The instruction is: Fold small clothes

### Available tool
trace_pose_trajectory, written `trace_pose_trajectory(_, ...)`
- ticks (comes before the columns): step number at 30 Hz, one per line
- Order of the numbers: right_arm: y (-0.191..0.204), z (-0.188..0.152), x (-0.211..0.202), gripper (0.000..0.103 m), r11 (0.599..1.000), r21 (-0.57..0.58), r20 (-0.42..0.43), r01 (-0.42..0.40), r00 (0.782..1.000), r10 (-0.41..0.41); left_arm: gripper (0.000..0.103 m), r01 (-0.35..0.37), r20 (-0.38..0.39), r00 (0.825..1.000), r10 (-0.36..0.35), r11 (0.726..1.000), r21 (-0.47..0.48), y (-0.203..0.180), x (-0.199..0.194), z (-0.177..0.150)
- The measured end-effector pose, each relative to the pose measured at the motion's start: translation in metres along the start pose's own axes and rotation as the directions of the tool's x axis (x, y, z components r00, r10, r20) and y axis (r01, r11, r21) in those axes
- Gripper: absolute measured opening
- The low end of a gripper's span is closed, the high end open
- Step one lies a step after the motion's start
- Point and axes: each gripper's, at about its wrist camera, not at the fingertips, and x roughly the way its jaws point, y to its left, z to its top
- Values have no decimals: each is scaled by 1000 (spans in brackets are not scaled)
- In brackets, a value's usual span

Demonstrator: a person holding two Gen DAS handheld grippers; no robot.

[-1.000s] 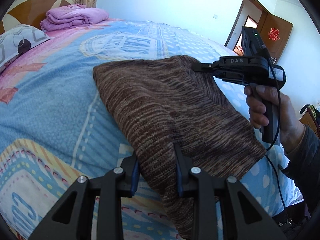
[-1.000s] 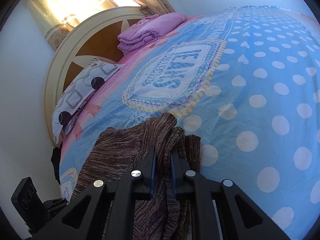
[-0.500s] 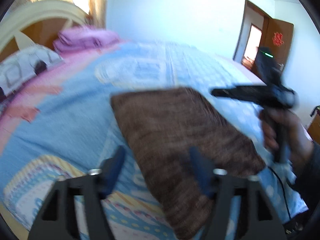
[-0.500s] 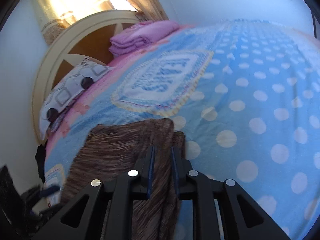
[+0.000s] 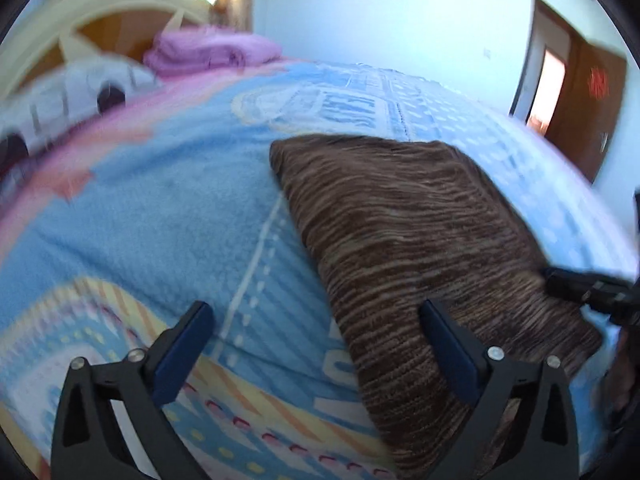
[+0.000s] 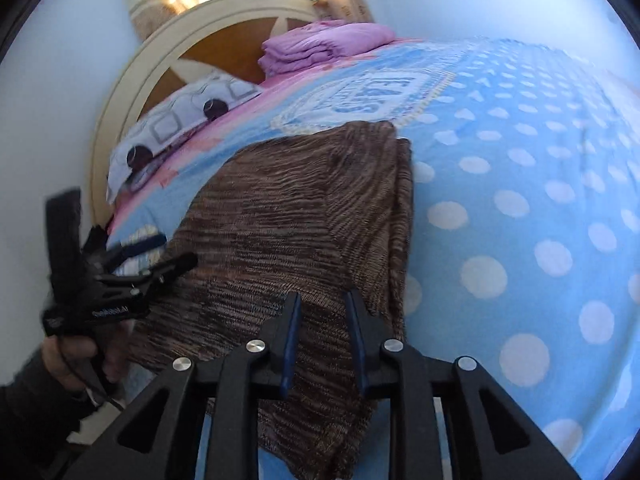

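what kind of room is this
Most likely a bedroom: the brown knit garment lies on a bed with a blue printed blanket, a pillow and a curved headboard.

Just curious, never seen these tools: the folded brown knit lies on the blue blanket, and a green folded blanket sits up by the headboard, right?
Not green: the folded blanket by the headboard is purple, as the right wrist view shows. The brown knit does lie on the blue blanket.
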Motion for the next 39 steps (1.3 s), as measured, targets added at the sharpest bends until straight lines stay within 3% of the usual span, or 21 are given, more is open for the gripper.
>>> trace_pose_trajectory(4, 19, -9, -16, 27, 998, 24, 15, 56, 998, -56, 103, -1, 9, 1000, 1, 1000, -11, 0, -28, -3)
trace_pose_trajectory(6, 36, -14, -32, 36, 995, -6, 43, 95, 995, -95, 103, 4, 35, 999, -5, 1000, 17, -9, -49, -7)
trace_pose_trajectory(12, 84, -22, -92, 41, 972, -75, 186, 224, 960, -207, 103, -6, 138, 990, -1, 999, 50, -27, -108, 0)
trace_pose_trajectory(16, 100, -17, -127, 62, 960, -72, 284, 271, 928, -241, 103, -4, 194, 981, -9, 998, 66, -36, -131, 11)
trace_pose_trajectory(18, 106, -16, -142, 62, 955, -77, 325, 286, 913, -247, 103, -15, 220, 975, -5, 996, 89, -41, -140, 13)
trace_pose_trajectory(22, 114, -16, -156, 62, 954, -79, 354, 290, 902, -245, 103, -17, 243, 970, -9, 994, 105, -46, -149, 14)
trace_pose_trajectory(39, 125, -20, -157, 63, 952, -98, 357, 290, 903, -239, 103, -17, 245, 969, -11, 994, 110, -52, -154, 11)
